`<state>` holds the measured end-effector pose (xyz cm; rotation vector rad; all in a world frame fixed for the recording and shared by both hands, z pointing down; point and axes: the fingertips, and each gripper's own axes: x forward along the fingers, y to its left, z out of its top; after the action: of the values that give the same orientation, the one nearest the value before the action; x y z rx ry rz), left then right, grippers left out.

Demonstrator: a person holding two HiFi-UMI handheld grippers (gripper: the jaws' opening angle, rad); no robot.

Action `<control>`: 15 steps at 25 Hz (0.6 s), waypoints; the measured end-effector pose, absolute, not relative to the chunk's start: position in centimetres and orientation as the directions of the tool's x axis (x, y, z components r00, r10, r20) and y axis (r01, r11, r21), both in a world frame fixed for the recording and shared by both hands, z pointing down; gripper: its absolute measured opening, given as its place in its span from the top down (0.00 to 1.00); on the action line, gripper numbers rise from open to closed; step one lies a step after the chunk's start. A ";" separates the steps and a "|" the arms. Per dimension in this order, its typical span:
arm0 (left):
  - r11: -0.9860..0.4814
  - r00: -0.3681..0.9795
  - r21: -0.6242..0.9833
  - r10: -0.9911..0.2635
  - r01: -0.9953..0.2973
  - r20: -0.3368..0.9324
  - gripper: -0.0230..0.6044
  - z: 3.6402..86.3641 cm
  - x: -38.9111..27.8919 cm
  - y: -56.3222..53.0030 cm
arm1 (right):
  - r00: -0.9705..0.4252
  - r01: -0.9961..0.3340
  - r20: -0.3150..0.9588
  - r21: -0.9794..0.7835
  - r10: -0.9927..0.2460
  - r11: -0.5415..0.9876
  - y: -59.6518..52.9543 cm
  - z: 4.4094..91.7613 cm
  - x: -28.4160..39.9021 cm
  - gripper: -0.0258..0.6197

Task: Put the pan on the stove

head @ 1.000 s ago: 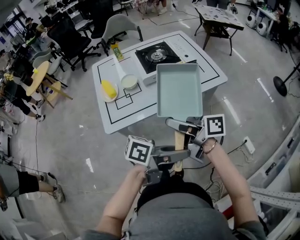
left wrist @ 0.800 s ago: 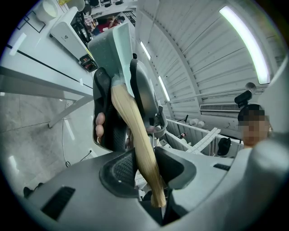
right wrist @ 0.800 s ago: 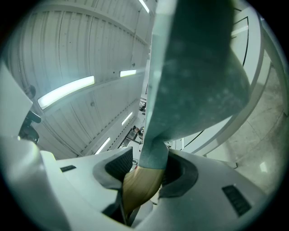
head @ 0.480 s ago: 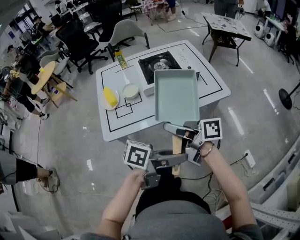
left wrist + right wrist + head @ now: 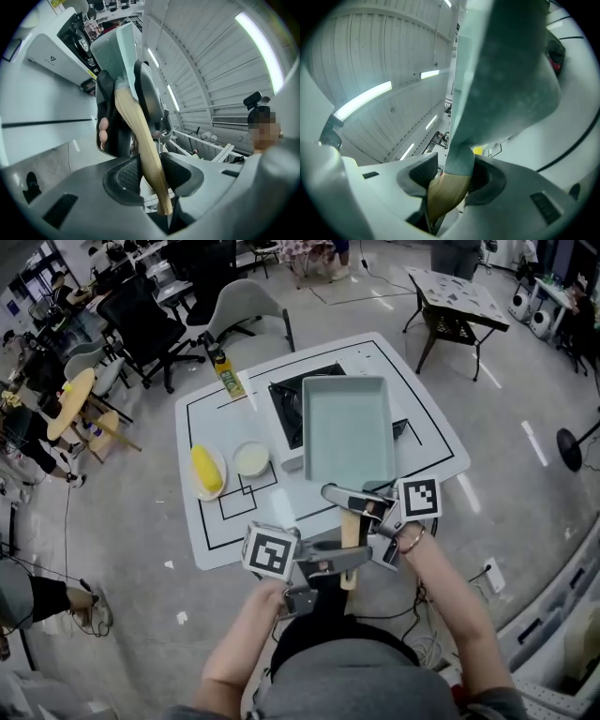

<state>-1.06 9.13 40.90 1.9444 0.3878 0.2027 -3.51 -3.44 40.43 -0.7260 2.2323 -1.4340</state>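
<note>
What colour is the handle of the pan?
The handle is light tan wood, seen best in the left gripper view.

Steep overhead plus two pan [image 5: 347,427] close-ups

**Bright overhead light, strong bending in our gripper views**

In our head view the light is even and comes from above. Pale streaks of glare lie on the glossy floor [image 5: 525,442], and the table [image 5: 202,423] throws only a faint shadow. Straight lines bow near the edges. Both gripper views sit in a dark round vignette and bend heavily. A ceiling light strip [image 5: 258,44] burns out to white. Close to our right lens the pan [image 5: 506,70] is soft, while its wooden handle [image 5: 143,150] looks sharper in the left gripper view.
</note>
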 end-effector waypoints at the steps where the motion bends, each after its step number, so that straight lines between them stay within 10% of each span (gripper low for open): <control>1: -0.354 0.932 0.918 0.361 0.179 -0.043 0.78 40.7 -0.6 8.0 | -0.790 -0.217 -0.040 -0.915 -0.612 0.339 -4.6 40.4 -3.0 0.70; 15: -0.377 0.940 0.908 0.336 0.185 -0.052 0.78 39.8 3.0 -1.0 | -0.805 -0.209 -0.042 -0.913 -0.592 0.349 -13.4 39.6 0.0 0.71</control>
<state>2.95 -1.00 39.84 1.9692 0.3750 0.1682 0.03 -13.37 39.56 -0.7050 2.2522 -1.4430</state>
